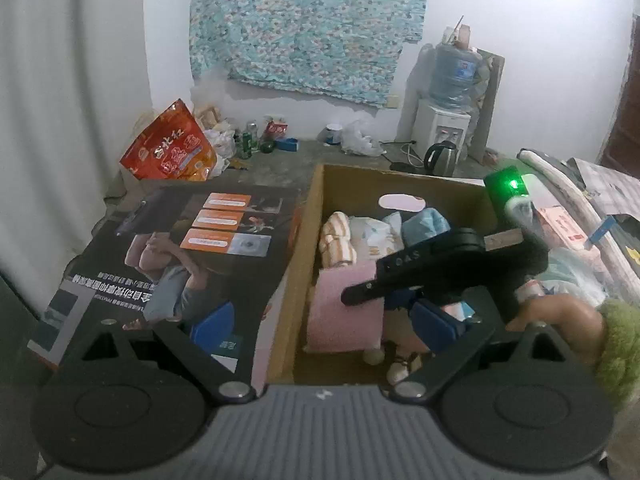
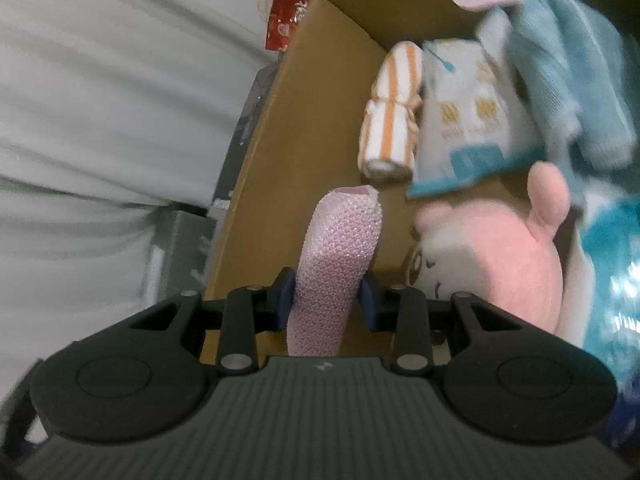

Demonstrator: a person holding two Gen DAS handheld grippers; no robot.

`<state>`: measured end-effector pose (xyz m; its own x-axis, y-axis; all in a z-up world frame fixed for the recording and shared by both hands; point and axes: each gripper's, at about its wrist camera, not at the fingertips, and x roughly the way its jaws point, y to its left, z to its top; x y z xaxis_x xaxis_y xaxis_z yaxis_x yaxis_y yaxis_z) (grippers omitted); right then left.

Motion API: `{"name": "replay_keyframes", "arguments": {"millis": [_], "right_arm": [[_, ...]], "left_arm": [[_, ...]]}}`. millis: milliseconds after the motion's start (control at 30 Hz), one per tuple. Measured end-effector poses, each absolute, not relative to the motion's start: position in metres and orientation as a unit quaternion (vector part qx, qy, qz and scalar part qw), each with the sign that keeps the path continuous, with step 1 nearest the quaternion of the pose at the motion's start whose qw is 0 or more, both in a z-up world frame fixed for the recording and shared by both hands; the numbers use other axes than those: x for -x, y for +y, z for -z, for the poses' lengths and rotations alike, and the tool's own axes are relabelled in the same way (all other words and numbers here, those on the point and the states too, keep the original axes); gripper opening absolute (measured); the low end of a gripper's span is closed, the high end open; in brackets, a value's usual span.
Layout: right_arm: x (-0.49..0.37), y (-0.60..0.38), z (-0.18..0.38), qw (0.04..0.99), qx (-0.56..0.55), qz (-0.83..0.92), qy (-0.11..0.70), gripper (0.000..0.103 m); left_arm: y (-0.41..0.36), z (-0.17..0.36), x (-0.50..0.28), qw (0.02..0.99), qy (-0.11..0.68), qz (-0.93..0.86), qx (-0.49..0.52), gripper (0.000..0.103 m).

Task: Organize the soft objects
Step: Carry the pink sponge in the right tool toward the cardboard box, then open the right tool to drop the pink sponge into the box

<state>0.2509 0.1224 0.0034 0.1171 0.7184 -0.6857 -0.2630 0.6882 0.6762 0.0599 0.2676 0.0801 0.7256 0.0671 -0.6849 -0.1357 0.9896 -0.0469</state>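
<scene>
right gripper [image 2: 326,300]: my jaws are clamped on a pink mesh sponge [image 2: 338,256], hanging over the cardboard box [image 2: 256,184]
left gripper [image 1: 324,324]: jaws wide apart, nothing in them
in the box: striped towel roll [image 2: 390,112], blue cloth [image 2: 560,80], pink plush [image 2: 500,256]
beside the box: printed carton [image 1: 180,264]

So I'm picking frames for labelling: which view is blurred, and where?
Right wrist view: motion smear on the blue towel and white curtain, while the held pink mesh sponge stays sharp. Left wrist view: mostly crisp, dim, fisheye-bent edges, green lamp glaring.
</scene>
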Motion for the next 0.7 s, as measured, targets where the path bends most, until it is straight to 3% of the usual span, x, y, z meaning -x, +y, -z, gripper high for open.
{"name": "replay_keyframes", "arguments": {"millis": [233,500,700], "right_arm": [[-0.243,0.142,-0.021,0.763,-0.11,-0.329,0.546,0.049],[-0.252,0.131,-0.021,0.765,-0.135,-0.33,0.536,0.051],[-0.252,0.076,-0.062,0.752,-0.234,-0.369,0.494,0.051]], "left_arm": [[0.277,-0.073,-0.06,0.927,0.367,-0.05,0.054,0.097],[0.273,-0.074,-0.059,0.928,0.366,-0.049,0.055,0.097],[0.258,-0.081,-0.057,0.929,0.363,-0.04,0.053,0.097]]}}
